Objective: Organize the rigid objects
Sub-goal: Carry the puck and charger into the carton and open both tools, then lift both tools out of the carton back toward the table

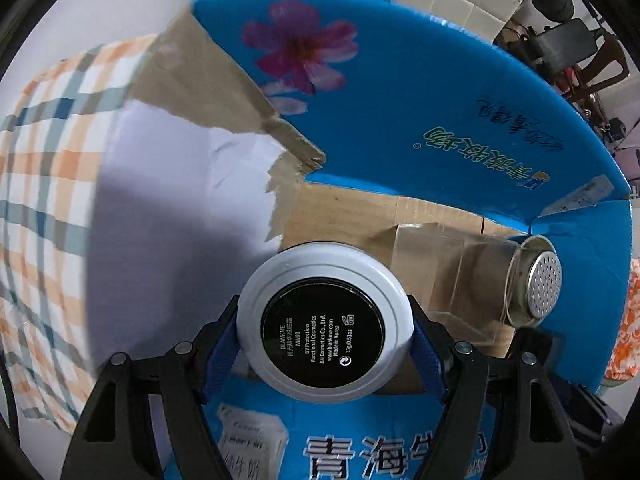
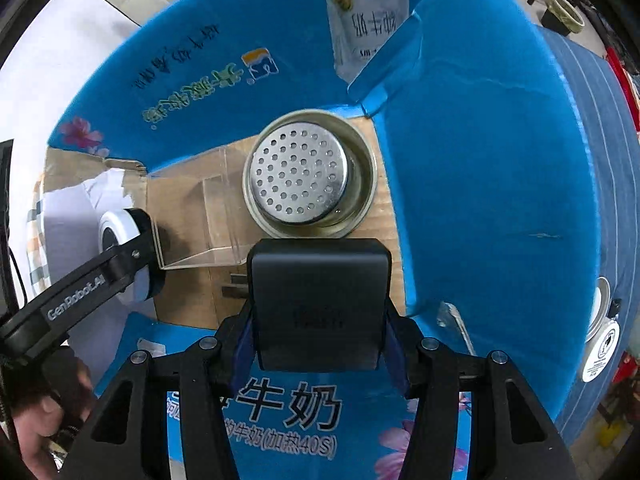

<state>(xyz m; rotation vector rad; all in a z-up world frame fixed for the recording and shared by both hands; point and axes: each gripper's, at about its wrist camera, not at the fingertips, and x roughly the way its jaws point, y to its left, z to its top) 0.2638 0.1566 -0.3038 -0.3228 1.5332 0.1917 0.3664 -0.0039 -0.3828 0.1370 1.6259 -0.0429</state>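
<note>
Compact: we see a round white compact with a black label, gripped across its width by the left claw, held over the brown floor at the left side of the blue cardboard box.
Charger: we see a black block-shaped charger, prongs to its left, gripped by the right claw, over the box floor near the front wall.
Key relation: both things lie straight below their claws, inside the box walls; we judge the coming move to be a short drop onto bare cardboard.
Neighbours: a clear plastic case lies between the two claws; a metal strainer cup sits just beyond the charger, beside the right wall.
Nearer hand: the left is nearer the torn left flap, the right nearer the strainer cup.
Pose: both claws point down into the box; a hand shows at the lower left of the right view.
Risk: we judge that the charger may bump the strainer cup or case edge.
Outside: a checked cloth lies left of the box.
</note>
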